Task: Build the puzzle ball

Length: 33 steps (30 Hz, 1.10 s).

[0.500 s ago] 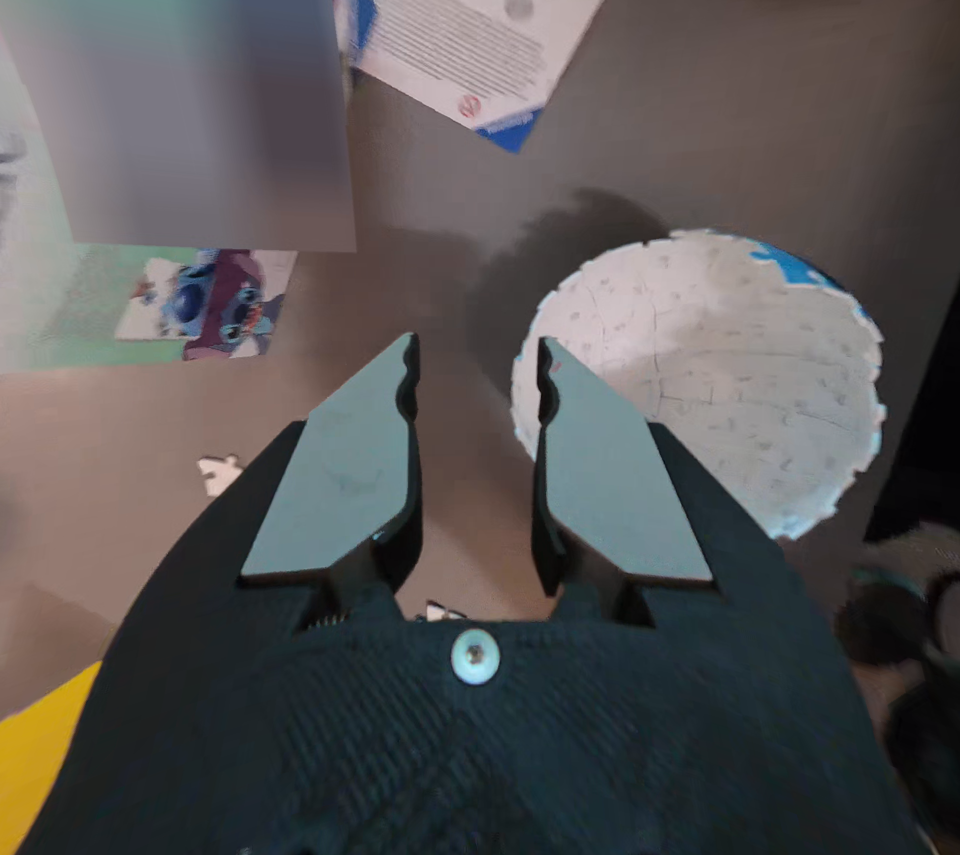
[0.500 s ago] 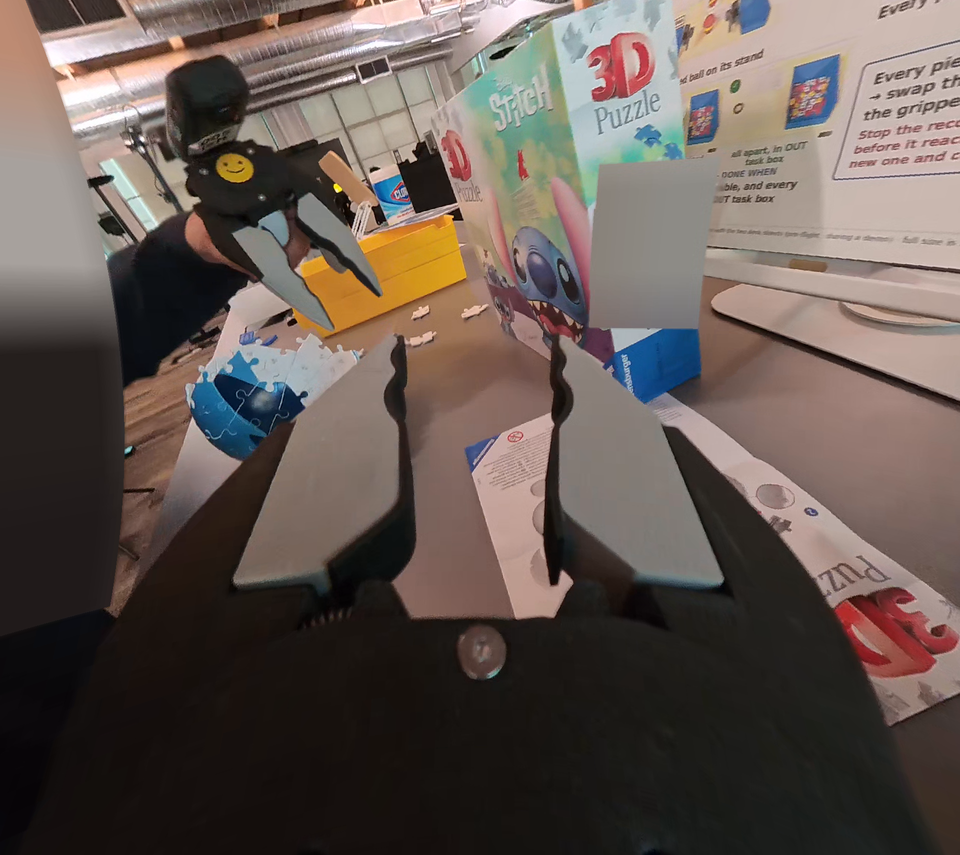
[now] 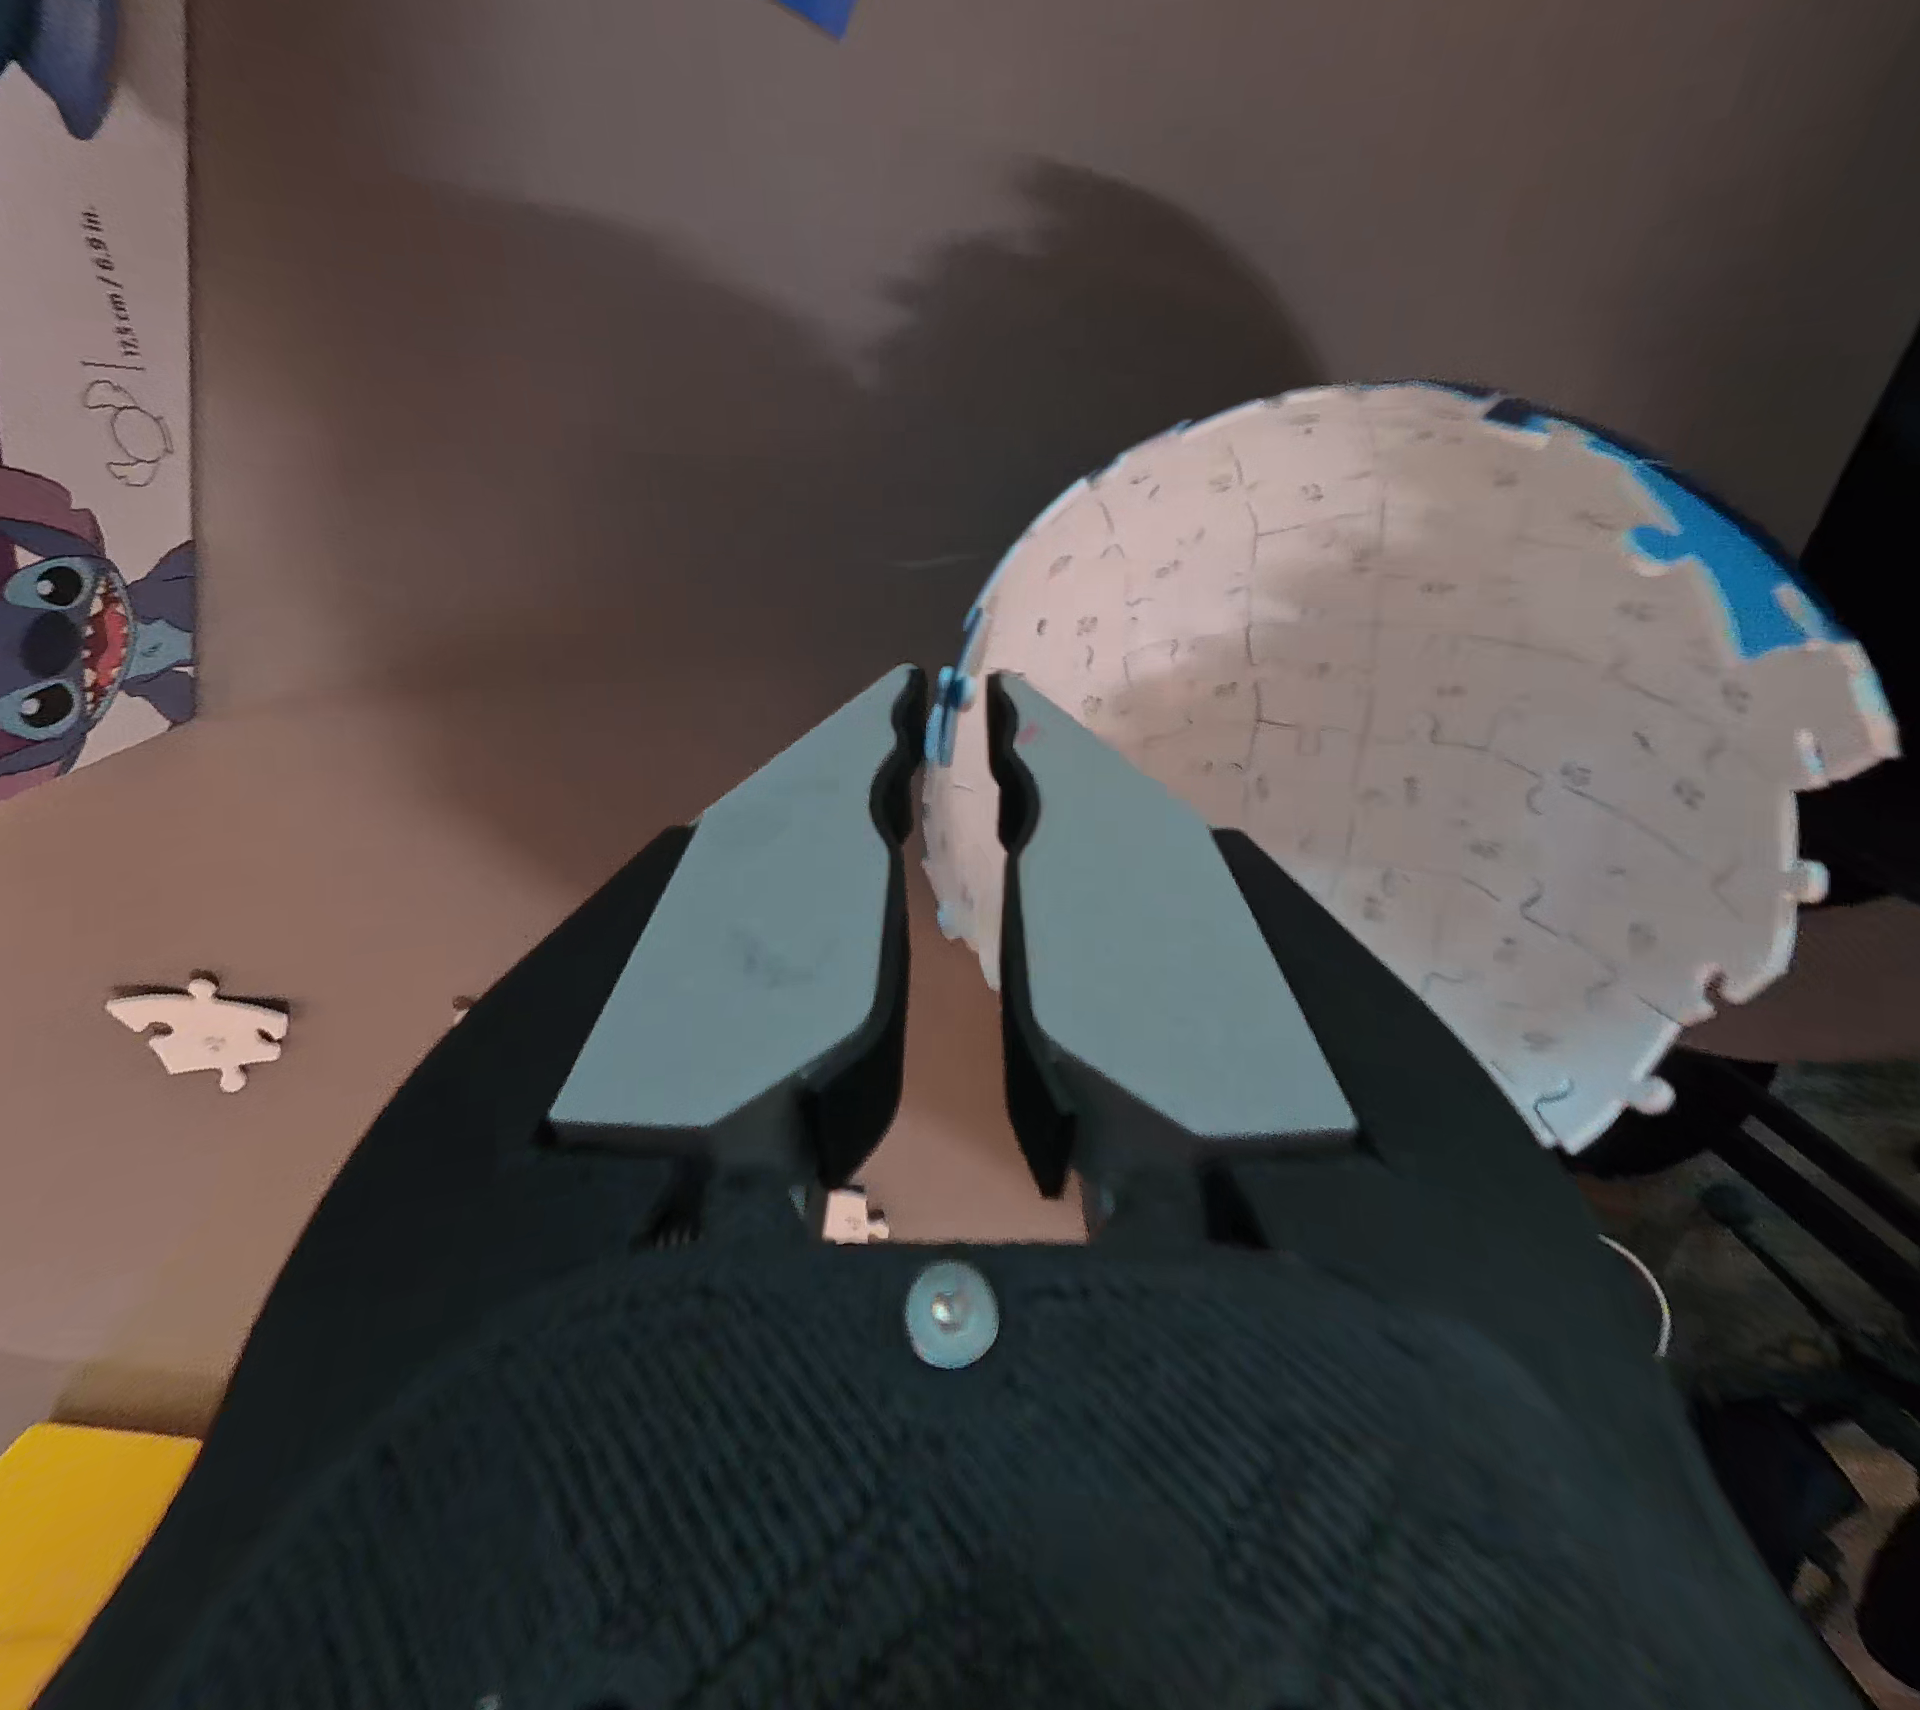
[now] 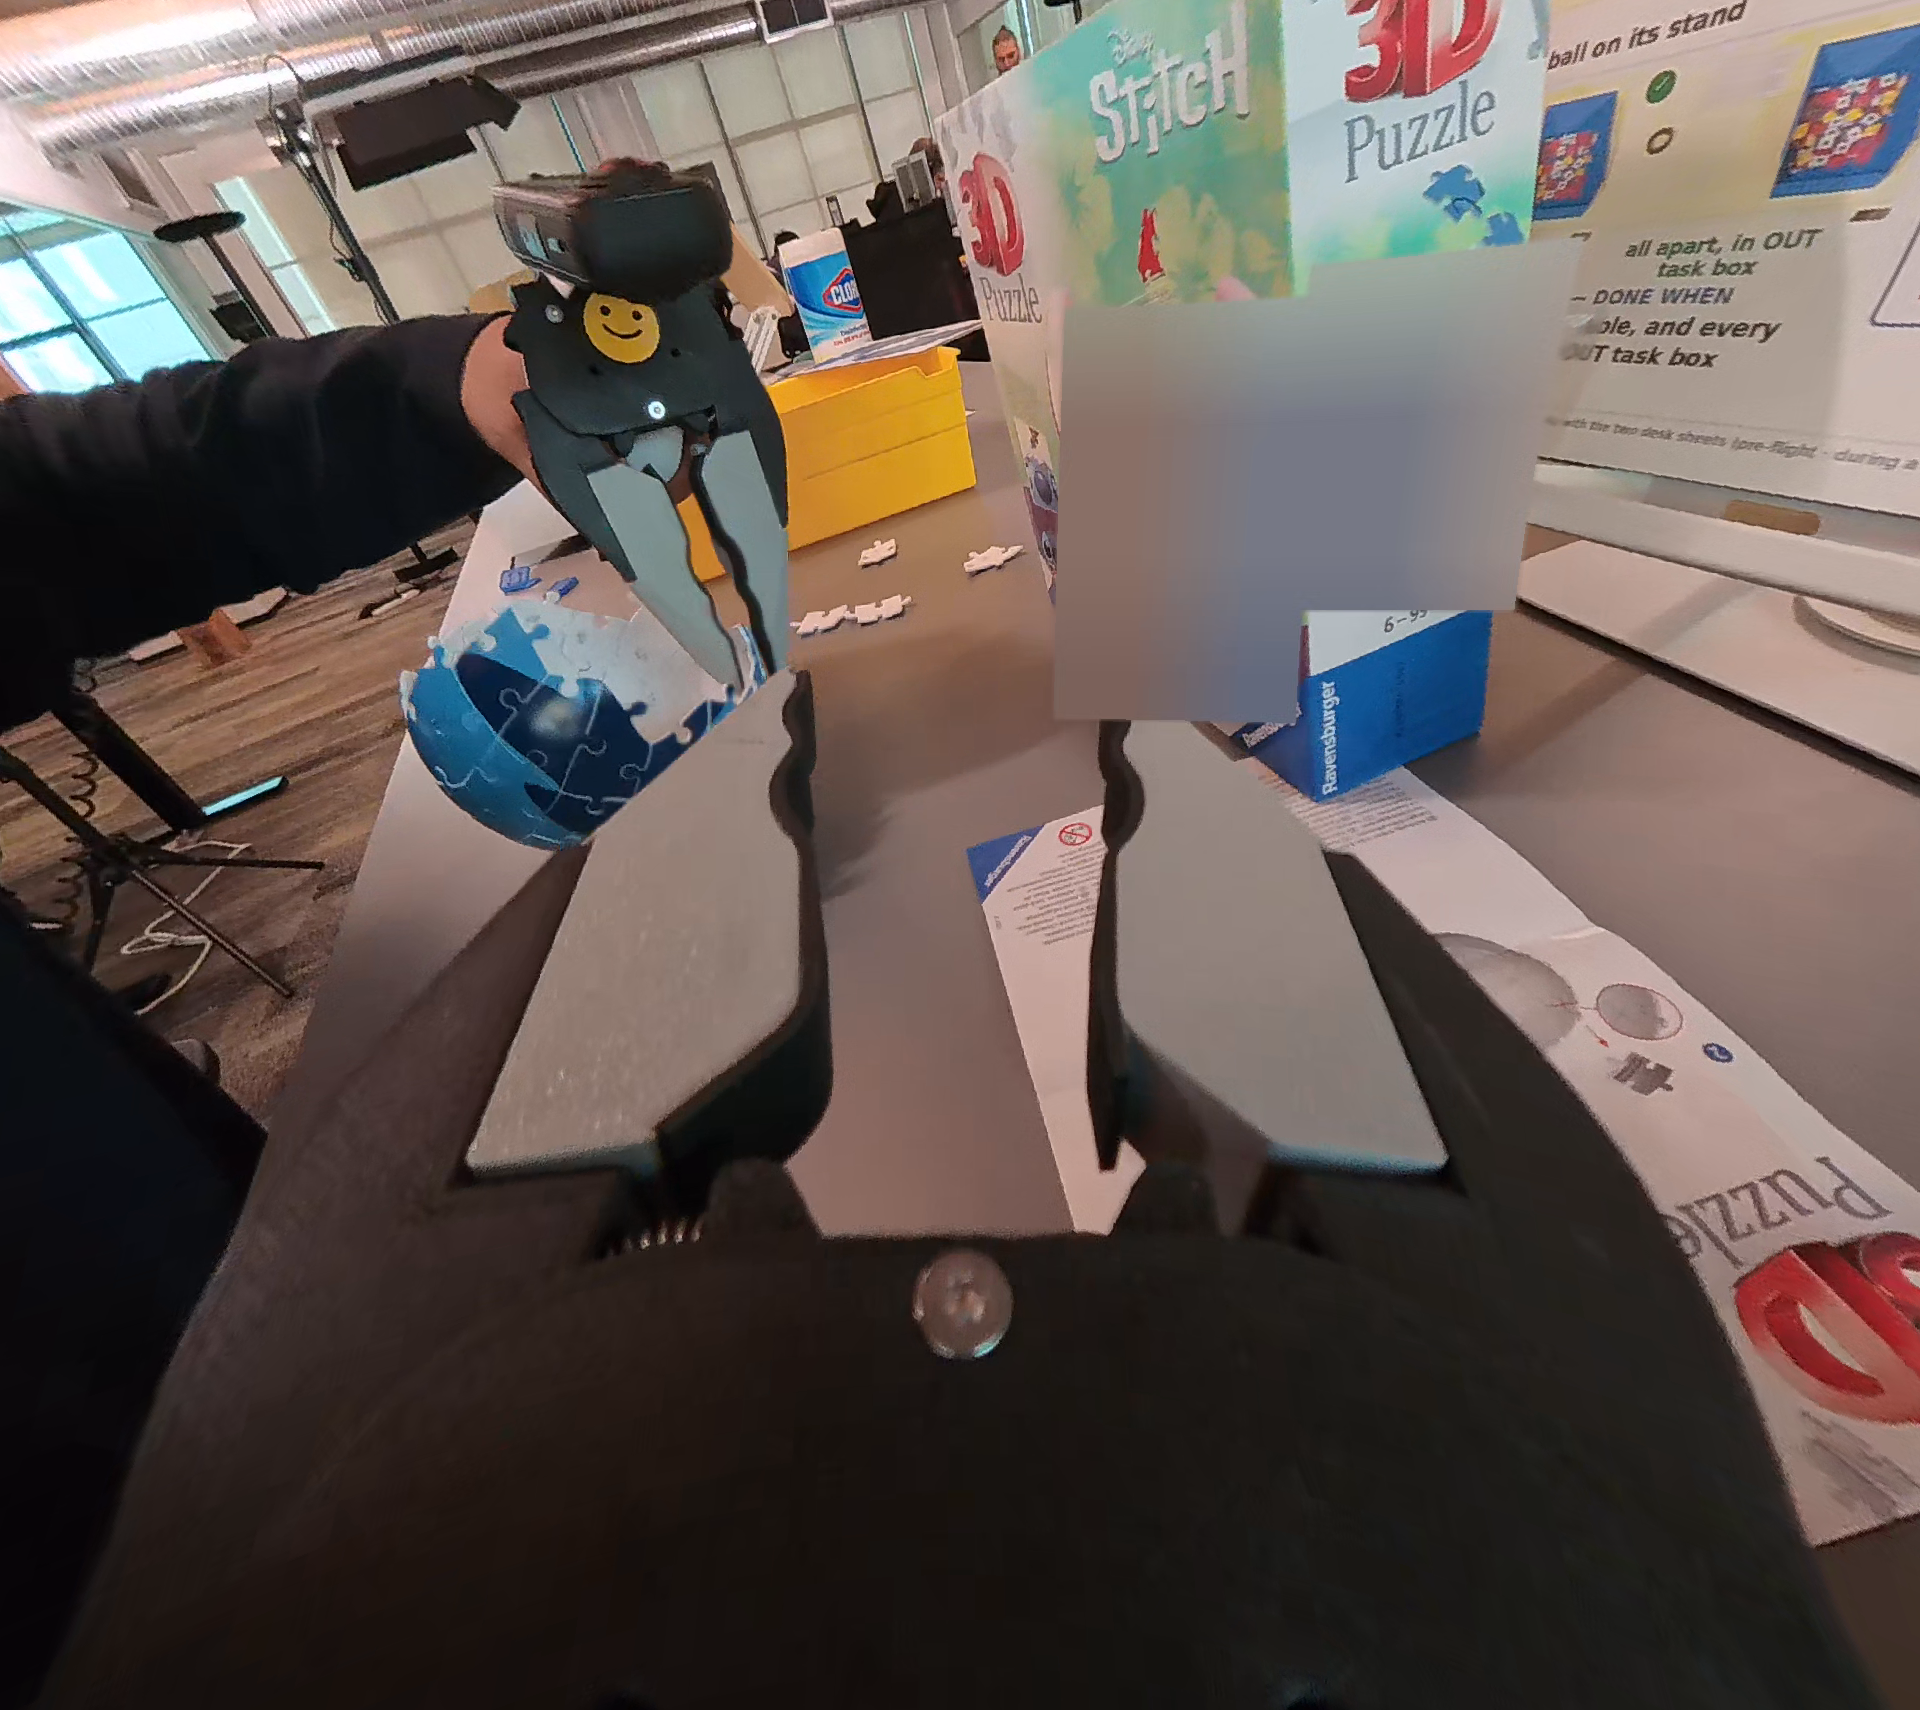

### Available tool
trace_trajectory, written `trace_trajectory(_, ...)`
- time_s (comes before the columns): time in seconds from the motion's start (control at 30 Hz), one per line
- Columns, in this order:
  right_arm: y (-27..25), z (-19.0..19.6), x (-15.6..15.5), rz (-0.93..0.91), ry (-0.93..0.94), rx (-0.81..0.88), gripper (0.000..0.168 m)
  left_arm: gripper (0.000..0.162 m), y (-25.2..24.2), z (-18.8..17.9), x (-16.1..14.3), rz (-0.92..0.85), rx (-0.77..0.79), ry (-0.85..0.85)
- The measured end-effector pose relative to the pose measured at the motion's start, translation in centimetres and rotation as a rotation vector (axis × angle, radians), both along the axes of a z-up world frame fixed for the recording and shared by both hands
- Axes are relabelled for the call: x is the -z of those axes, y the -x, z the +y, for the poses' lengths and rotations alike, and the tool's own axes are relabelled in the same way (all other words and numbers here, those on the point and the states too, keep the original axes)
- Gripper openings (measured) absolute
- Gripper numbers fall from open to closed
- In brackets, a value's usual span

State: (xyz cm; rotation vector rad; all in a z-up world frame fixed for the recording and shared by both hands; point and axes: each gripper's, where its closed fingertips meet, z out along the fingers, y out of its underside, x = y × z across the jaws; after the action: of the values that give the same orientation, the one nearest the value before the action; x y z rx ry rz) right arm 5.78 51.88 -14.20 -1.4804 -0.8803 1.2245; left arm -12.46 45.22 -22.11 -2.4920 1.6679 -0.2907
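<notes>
Left tool (image 3: pixel 954 710) clenched on half-built puzzle ball (image 3: pixel 1455 746) rim, right tool (image 4: pixel 956 725) released above table (image 4: pixel 1662 787).

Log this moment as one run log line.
left gripper: shut on rim of half ball, tilted | right gripper: open, empty, above table | loose pieces: on table

A grey table (image 4: pixel 1662 829) carries a puzzle box (image 4: pixel 1247 154), instruction sheet (image 4: pixel 1538 1016), yellow trays (image 4: pixel 873 445) and loose white pieces (image 4: pixel 852 616).

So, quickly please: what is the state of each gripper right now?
Left gripper: shut on the rim of the half-built puzzle ball.
Right gripper: open, holding nothing.
</notes>
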Motion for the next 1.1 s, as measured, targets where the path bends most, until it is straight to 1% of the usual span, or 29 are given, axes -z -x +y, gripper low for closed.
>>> trace_trajectory(0.03, 0.2, -0.1, 0.2, -0.009, -0.002, -0.004, 0.052, 0.005, -0.1, 0.1, 0.0, -0.006, -0.001, -0.010)
trace_trajectory(0.17, 1.5, -0.6, 1.3, -0.091, -0.021, -0.041, 0.051, 0.004, -0.4, 0.2, 0.1, -0.017, 0.009, -0.034)
trace_trajectory(0.37, 5.3, -1.8, 2.9, -0.299, -0.065, -0.134, 0.047, 0.001, -0.8, 0.4, -0.5, 0.006, 0.011, -0.078)
trace_trajectory(0.43, 6.3, -2.0, 2.8, -0.335, -0.105, -0.136, 0.042, 0.001, -1.0, 0.5, -0.8, 0.001, 0.012, -0.085)
trace_trajectory(0.57, 7.2, -2.3, 2.4, -0.319, -0.111, -0.159, 0.043, 0.001, -1.5, 0.6, -0.8, -0.015, 0.017, -0.085)
trace_trajectory(0.77, 7.2, -2.4, 3.6, -0.335, -0.088, -0.179, 0.046, 0.003, -1.7, 1.0, -0.8, -0.064, -0.034, -0.076)
trace_trajectory(0.8, 7.2, -2.4, 3.7, -0.337, -0.087, -0.180, 0.046, 0.014, -1.7, 1.1, -0.9, -0.074, -0.051, -0.076)
trace_trajectory(0.87, 7.0, -2.3, 3.8, -0.344, -0.095, -0.171, 0.046, 0.024, -1.4, 1.2, -1.4, -0.081, -0.081, -0.062)
trace_trajectory(1.0, 6.4, -1.8, 4.0, -0.345, -0.097, -0.146, 0.046, 0.027, -0.2, 1.8, -3.1, -0.100, -0.155, -0.101)
trace_trajectory(1.03, 6.2, -1.7, 4.0, -0.342, -0.094, -0.140, 0.046, 0.022, 0.0, 1.8, -3.4, -0.112, -0.167, -0.103)
trace_trajectory(1.1, 6.0, -1.5, 4.0, -0.335, -0.089, -0.129, 0.046, 0.021, -0.1, 1.8, -3.7, -0.133, -0.179, -0.116)
